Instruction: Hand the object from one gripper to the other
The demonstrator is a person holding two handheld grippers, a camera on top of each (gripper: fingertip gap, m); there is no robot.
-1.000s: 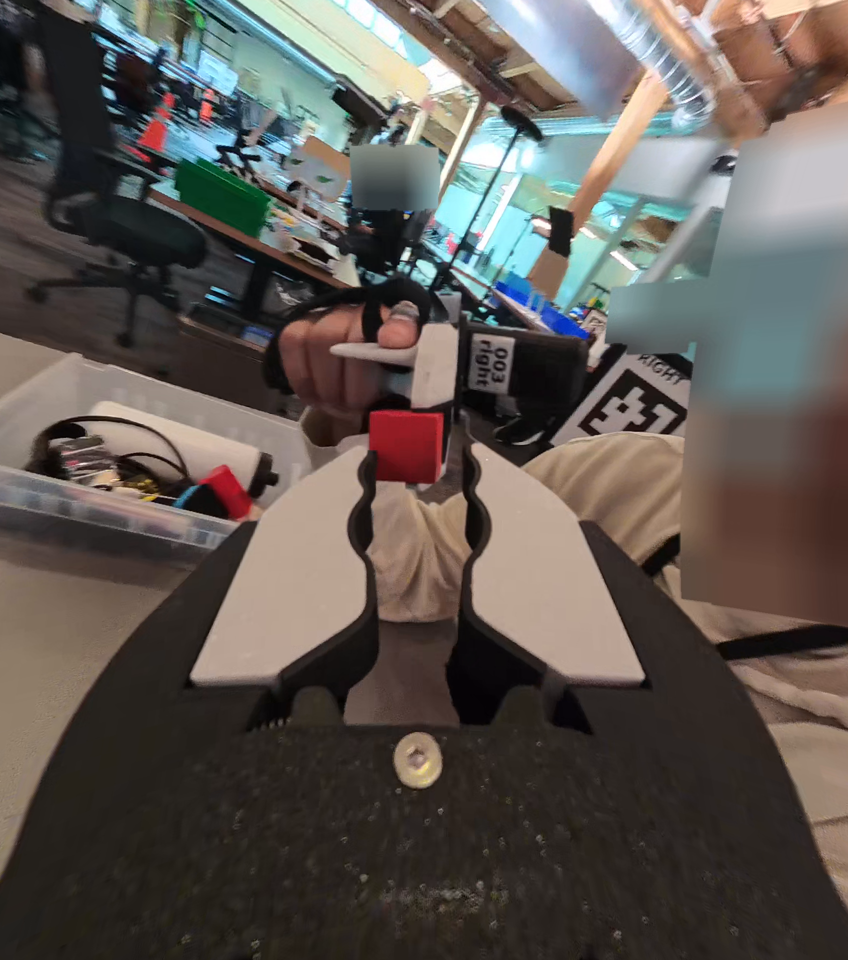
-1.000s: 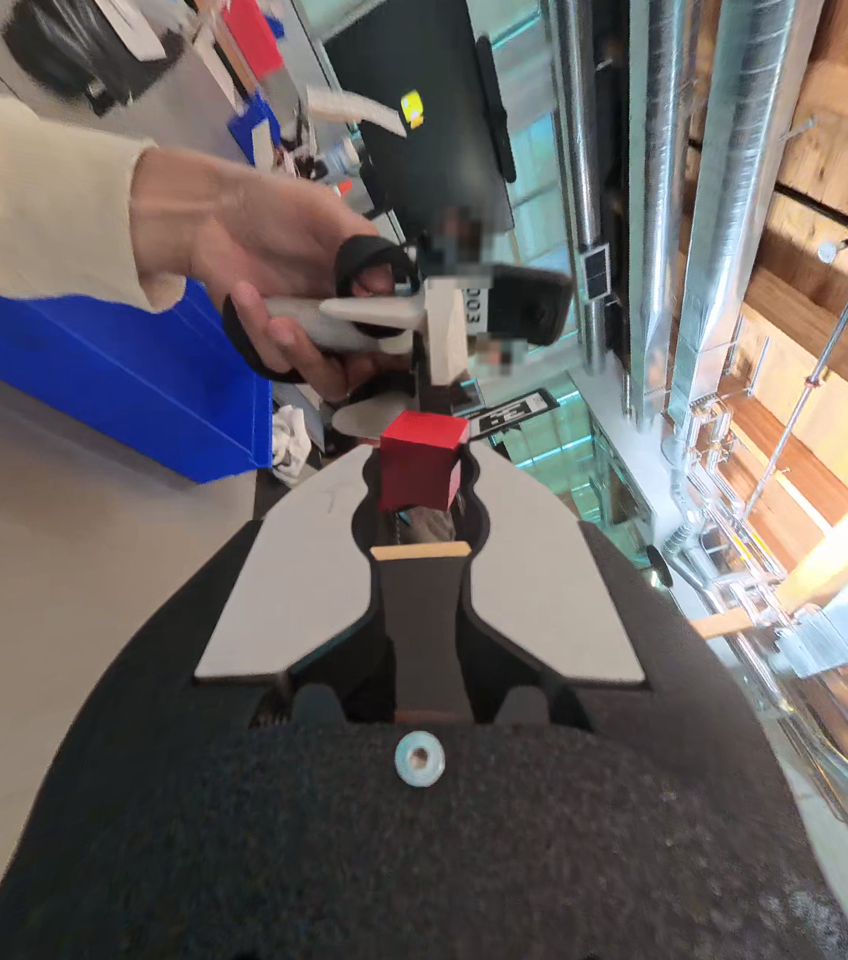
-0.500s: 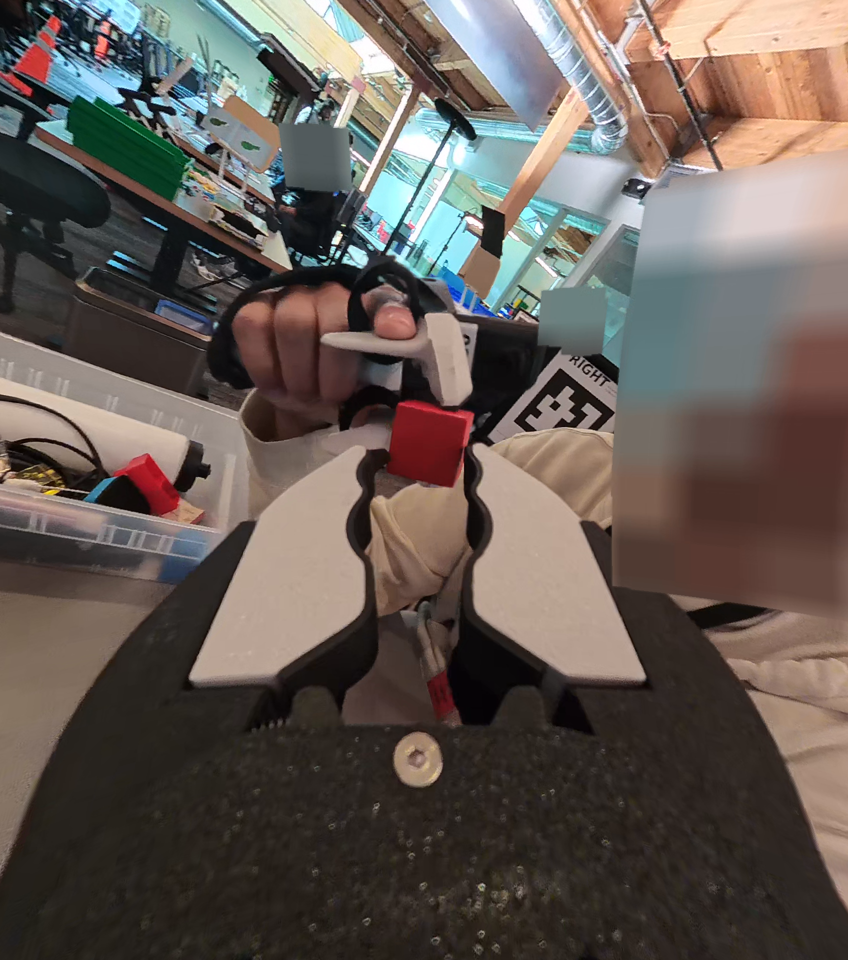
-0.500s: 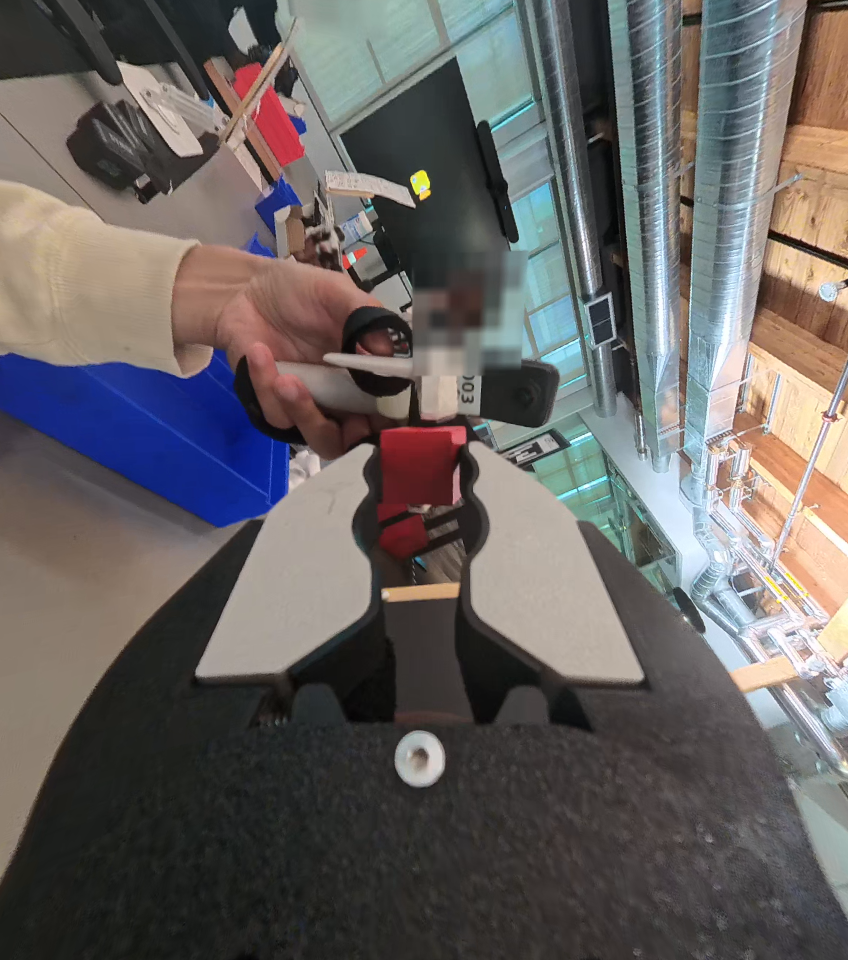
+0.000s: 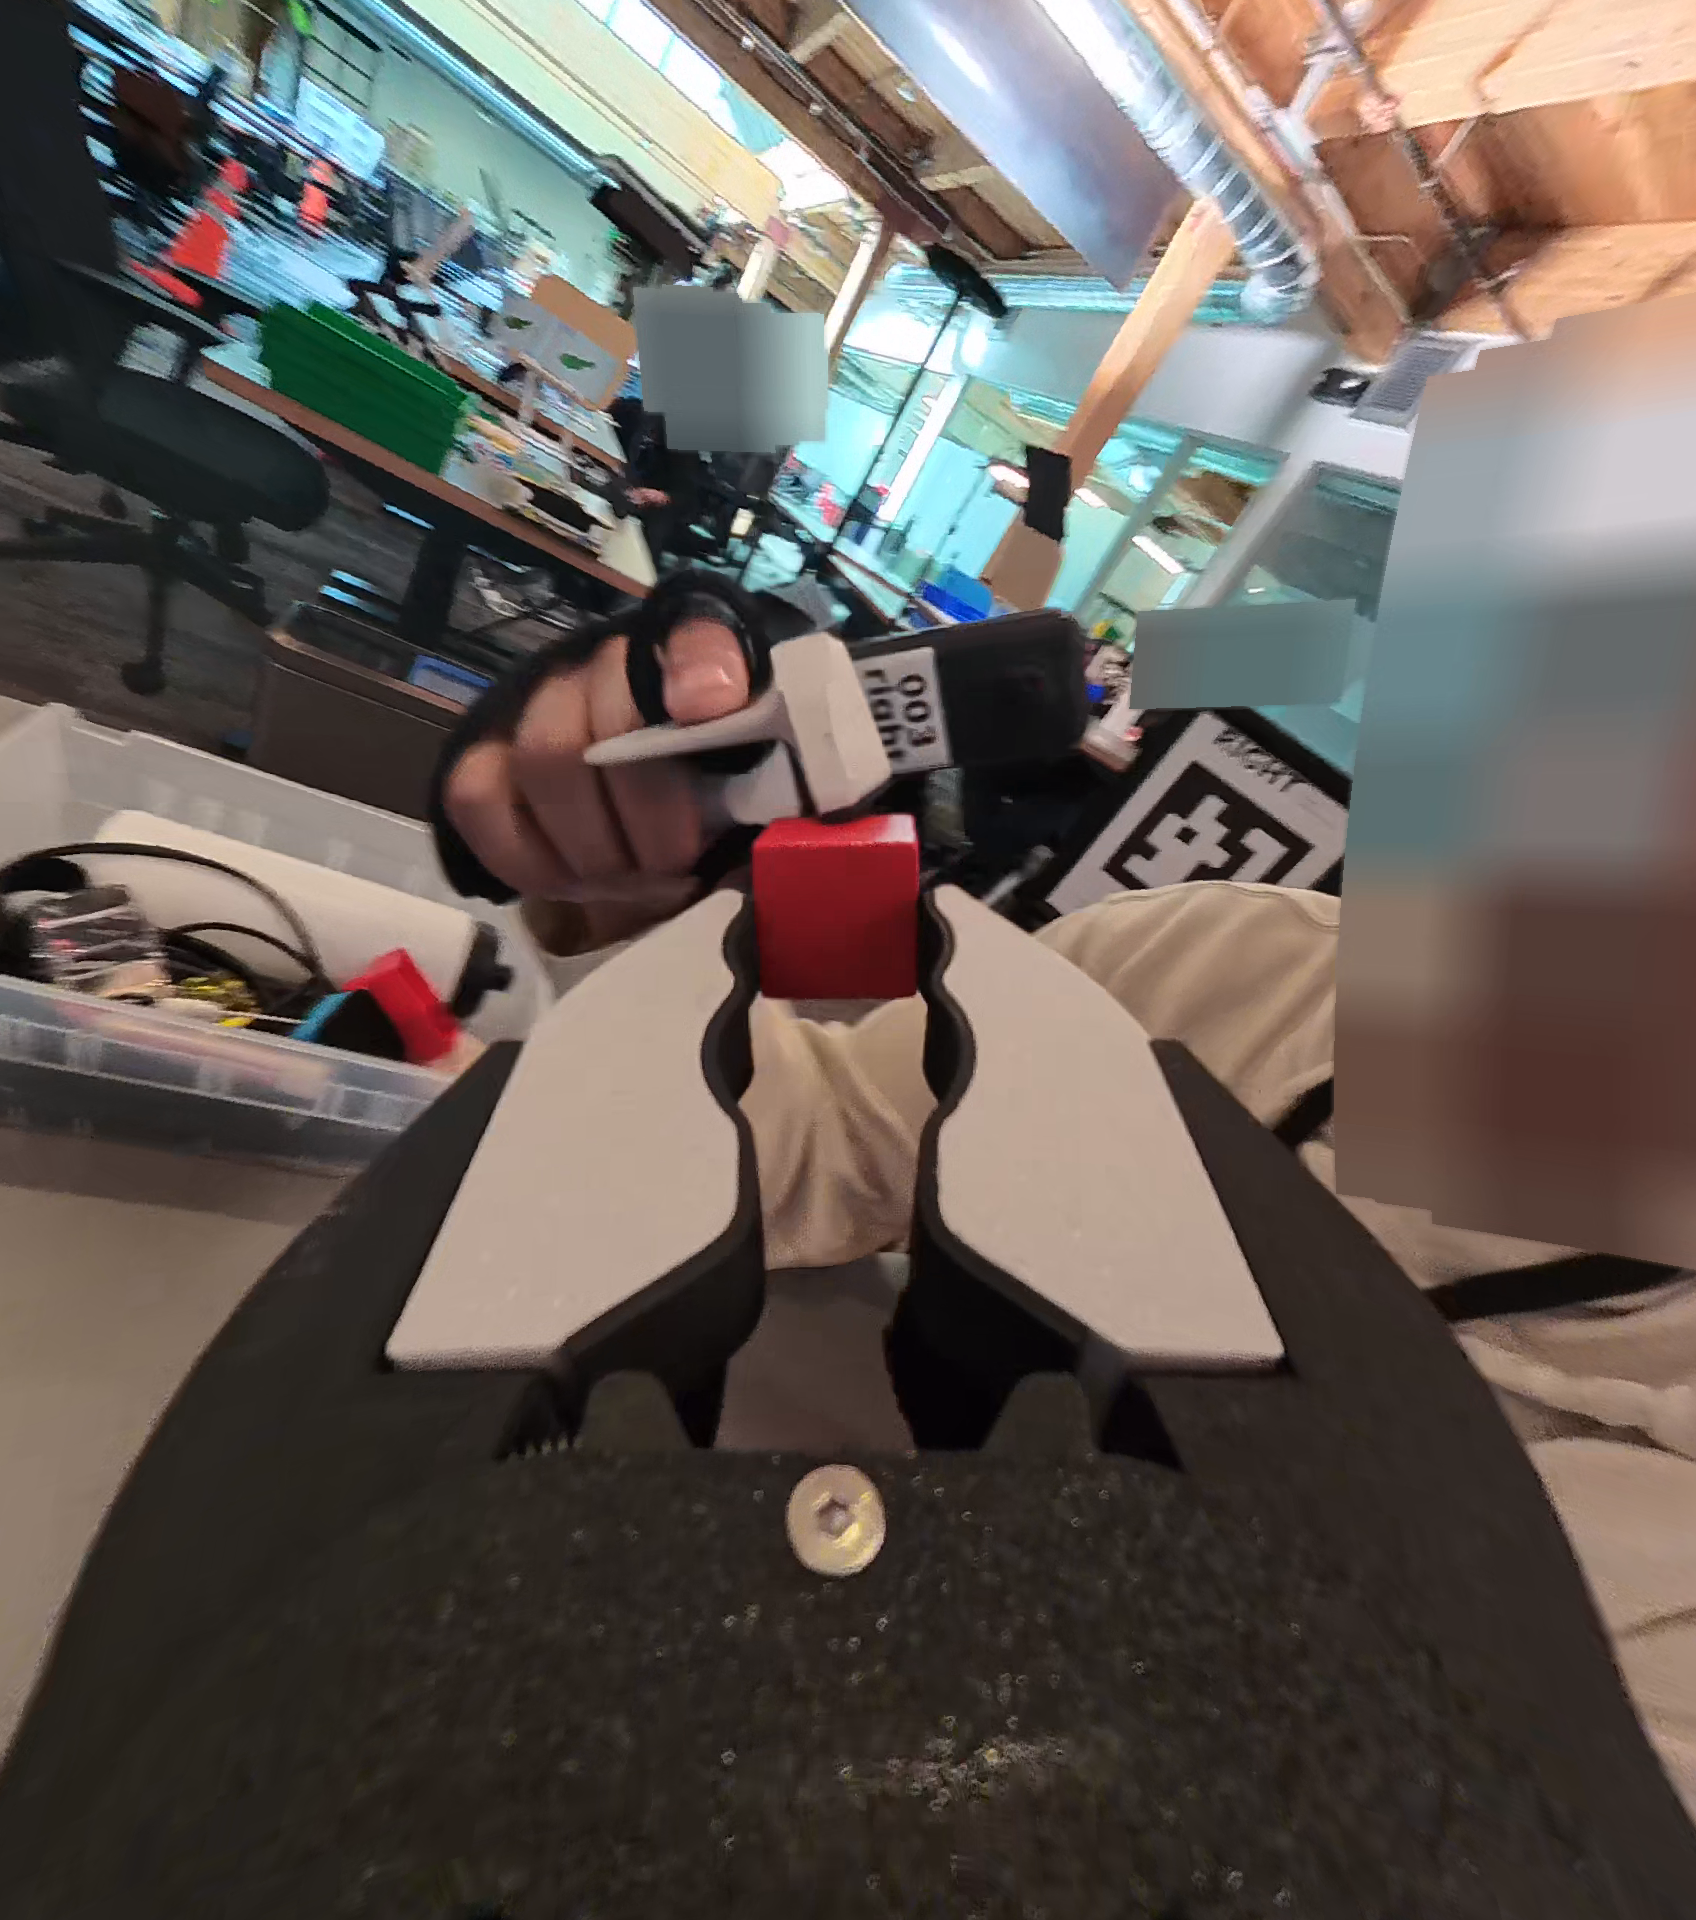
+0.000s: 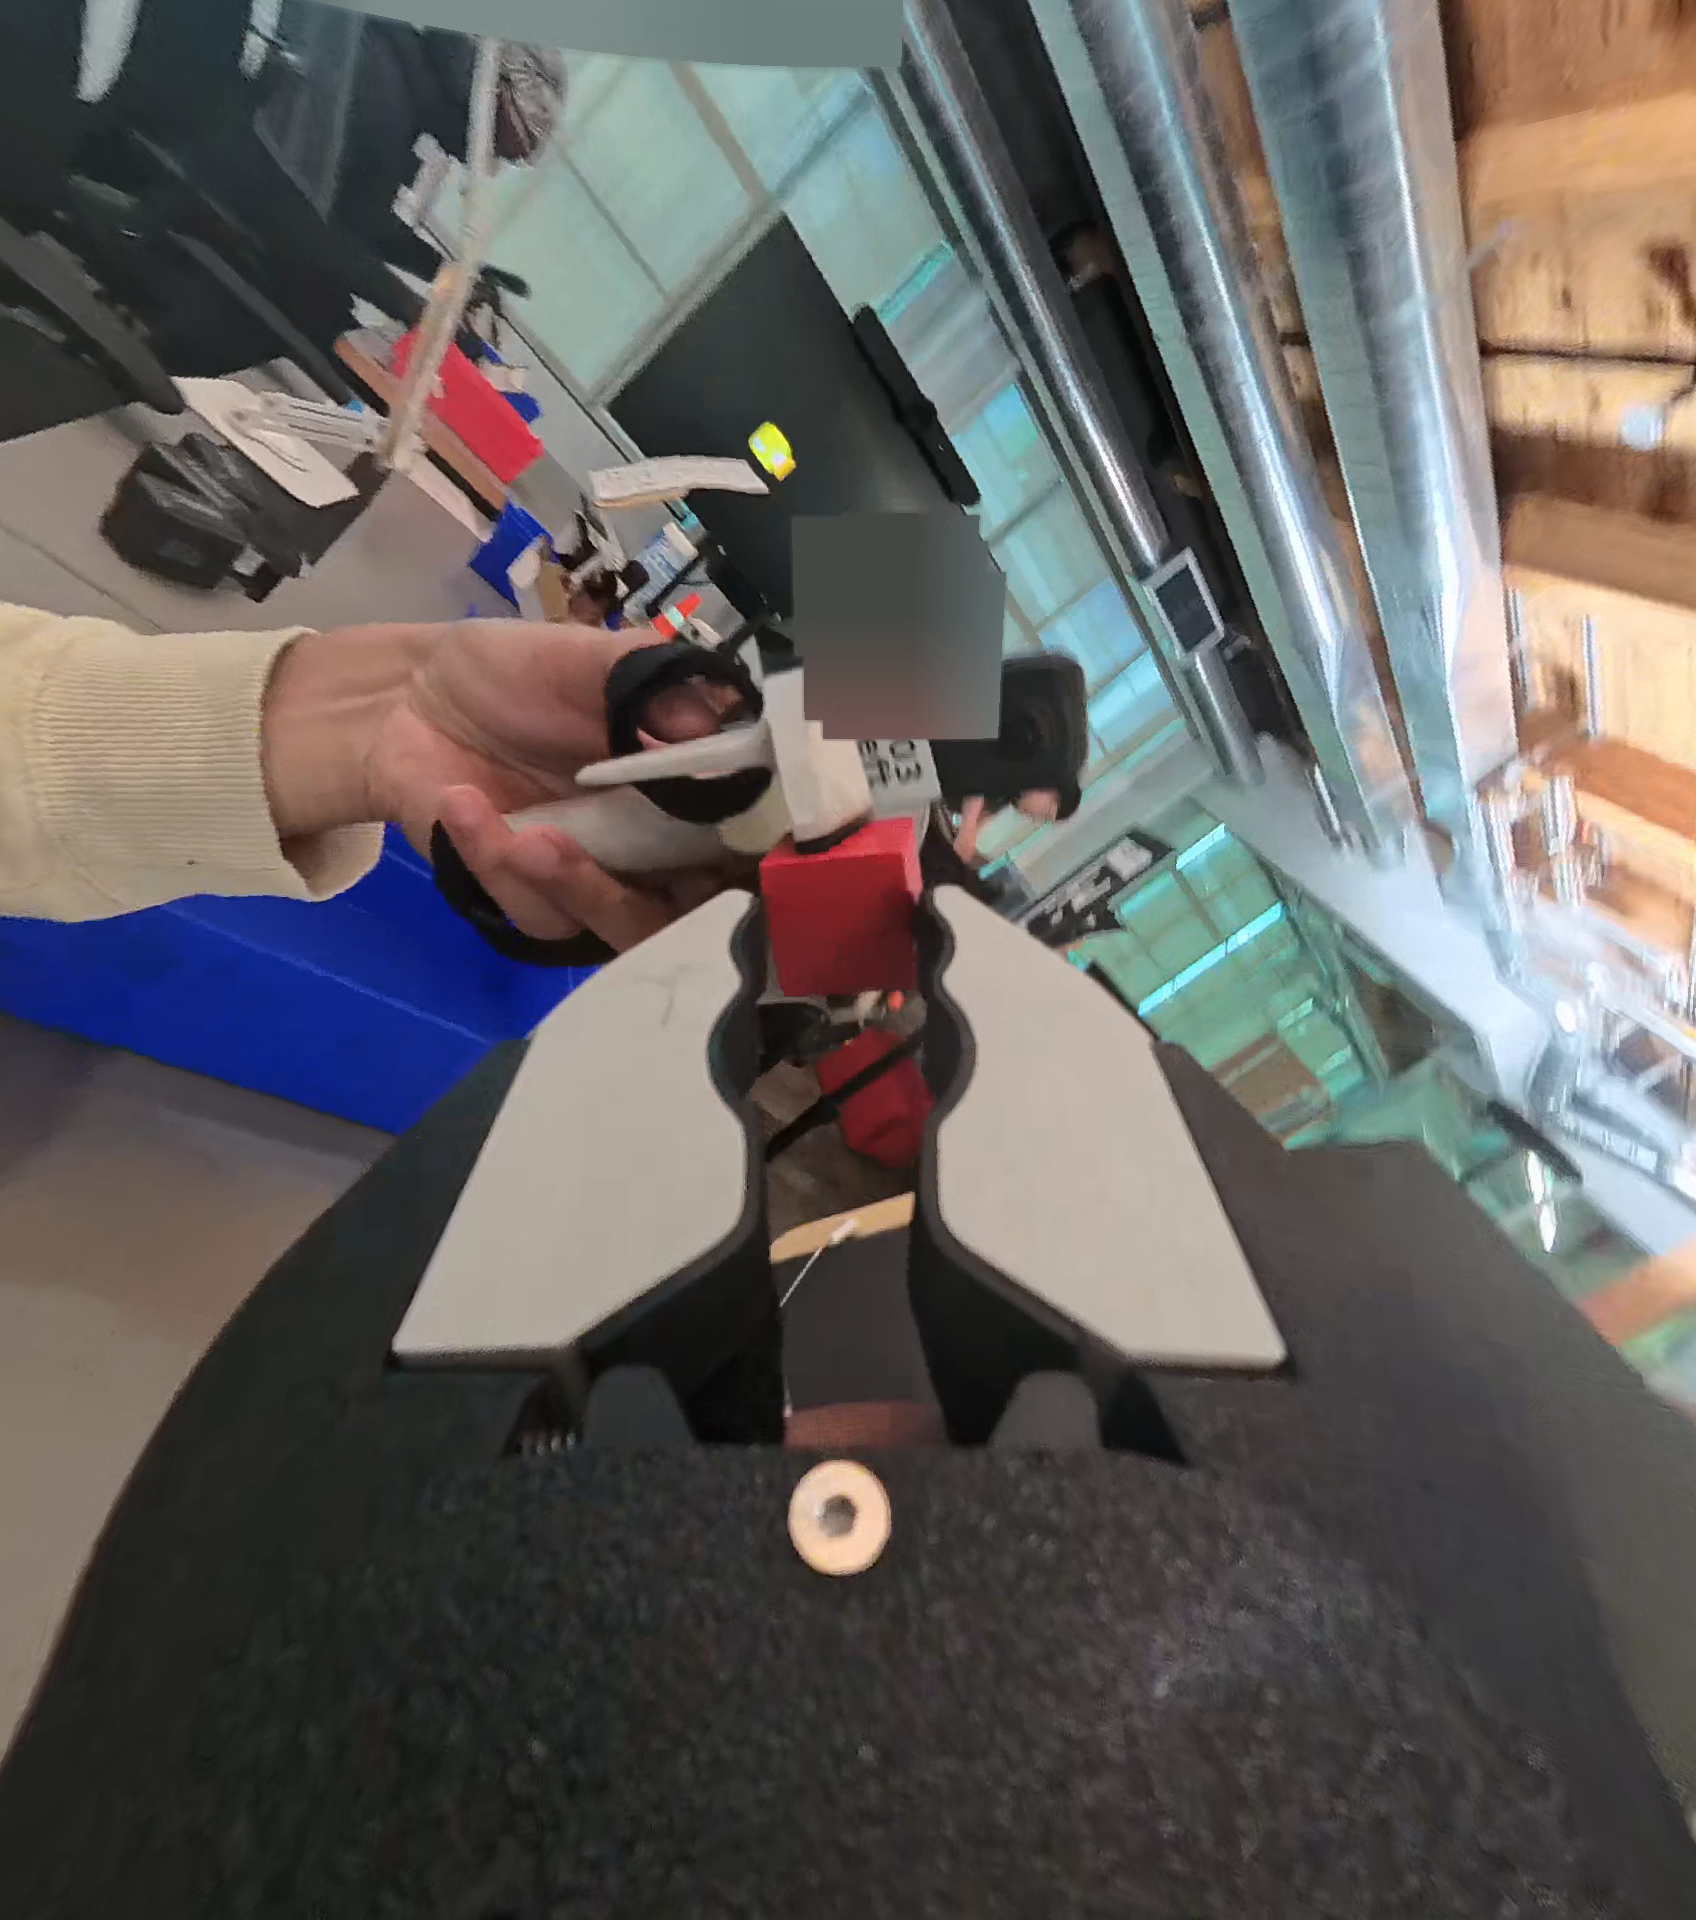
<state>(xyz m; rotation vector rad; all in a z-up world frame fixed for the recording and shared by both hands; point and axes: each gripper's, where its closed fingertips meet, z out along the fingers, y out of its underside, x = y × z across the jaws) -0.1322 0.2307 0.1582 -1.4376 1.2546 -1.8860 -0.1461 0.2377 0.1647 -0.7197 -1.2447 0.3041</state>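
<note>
The red cube (image 5: 836, 906) sits in mid-air between both grippers' tips — left gripper (image 5: 836, 940) and right gripper (image 6: 842, 935) each appear clamped on it. It looks light, rigid and smooth-faced — best pinched across flat opposite faces.

- Left wrist view: we look forward along the left gripper (image 5: 836, 925), tilted up over a clear bin (image 5: 148, 1029) toward the workshop ceiling.
- Right wrist view: we look along the right gripper (image 6: 839, 925), rolled sideways, ceiling pipes at right.
- Both views sit very near and share the red cube (image 5: 836, 906) (image 6: 839, 904), each facing the other's holding hand (image 5: 584, 800) (image 6: 511, 758).
</note>
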